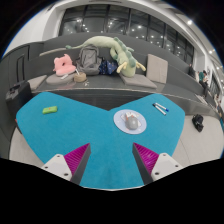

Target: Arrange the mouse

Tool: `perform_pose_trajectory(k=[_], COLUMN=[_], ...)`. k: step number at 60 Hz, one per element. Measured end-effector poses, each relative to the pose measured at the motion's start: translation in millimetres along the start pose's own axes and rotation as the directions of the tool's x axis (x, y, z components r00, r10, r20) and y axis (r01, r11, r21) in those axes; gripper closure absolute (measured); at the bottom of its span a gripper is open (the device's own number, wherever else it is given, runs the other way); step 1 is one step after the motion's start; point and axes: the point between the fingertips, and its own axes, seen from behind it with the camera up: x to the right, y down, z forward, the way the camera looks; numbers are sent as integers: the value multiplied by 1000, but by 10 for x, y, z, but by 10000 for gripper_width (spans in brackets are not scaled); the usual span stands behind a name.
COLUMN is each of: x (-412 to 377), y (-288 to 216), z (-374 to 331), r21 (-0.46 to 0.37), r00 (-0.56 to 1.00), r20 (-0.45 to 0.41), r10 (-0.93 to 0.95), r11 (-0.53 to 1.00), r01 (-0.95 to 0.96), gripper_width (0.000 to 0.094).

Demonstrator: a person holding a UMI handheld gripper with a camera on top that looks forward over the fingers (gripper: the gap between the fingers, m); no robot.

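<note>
Holding my gripper (110,160) open over the teal table (60,130), nothing between its pads — the mouse (130,121) sits well beyond them, slightly right. I judge it light, rigid, slick-shelled — best pinched across its narrow flanks, not the domed top.

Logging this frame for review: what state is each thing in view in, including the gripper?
gripper: open, holding nothing, fingers apart above the table
mouse: resting on its round pad, untouched, ahead of the fingers
round pad: flat on the table under the mouse
teal table: bearing the mouse and small items
green item: lying flat near the table's far edge
pen-like item: lying flat beyond the mouse
plush toys: lying on the grey sofa
</note>
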Motion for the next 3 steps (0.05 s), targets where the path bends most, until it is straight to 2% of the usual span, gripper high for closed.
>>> perform_pose_trajectory(k=[3], x=[-24], y=[48], z=[4], r21=[-9], r00=[1000], r20=[1], r10=[-6], r11=[1000], r01=[6], gripper_width=[81])
